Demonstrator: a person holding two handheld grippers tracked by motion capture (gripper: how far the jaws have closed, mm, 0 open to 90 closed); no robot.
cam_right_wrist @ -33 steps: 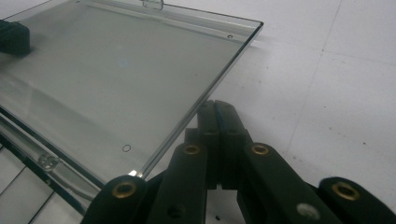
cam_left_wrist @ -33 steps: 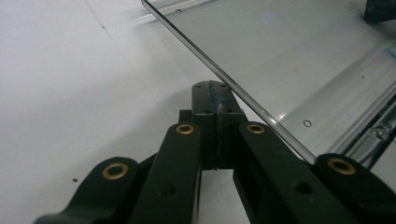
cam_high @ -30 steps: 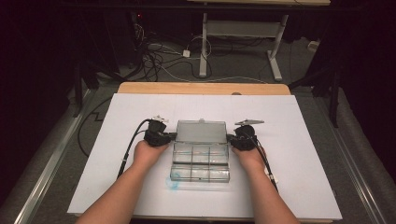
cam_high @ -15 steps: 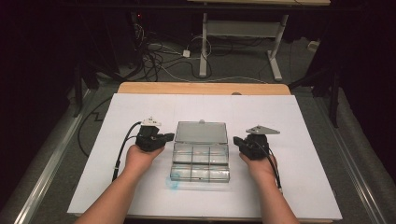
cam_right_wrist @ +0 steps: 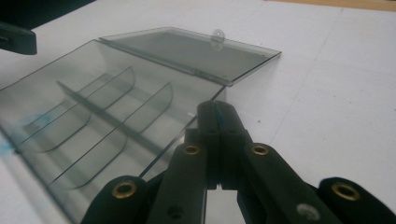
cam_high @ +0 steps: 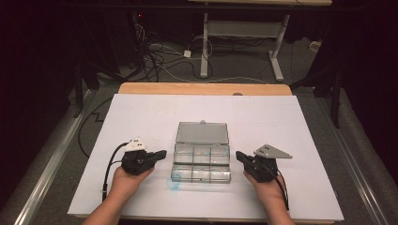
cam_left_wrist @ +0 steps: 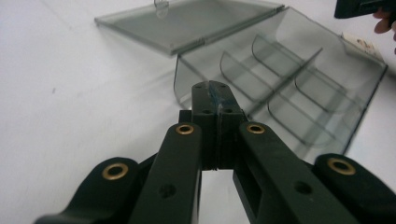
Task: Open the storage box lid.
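Nearest the person, on either side of the clear compartment box, two hands hold their tools low over the white sheet that covers the desk. Left of the box, the left claw points inward at it with its jaws pressed together on nothing, as its own view confirms. Right of the box, the right claw mirrors it, jaws likewise closed and empty. Both stand apart from the box walls, which reads as a resting pose, with the box left free between them. The box sits at the middle of the sheet, its dividers marking out small cells that look empty, and its lid lies folded flat on the sheet just beyond the tray, probably so the cells stay reachable from above. A faint blue smudge marks the sheet at the box's near left corner; what it is cannot be told. Farther beyond the box, past the desk's wooden edge, cables and white frame legs sit in deep shadow, with little else legible.
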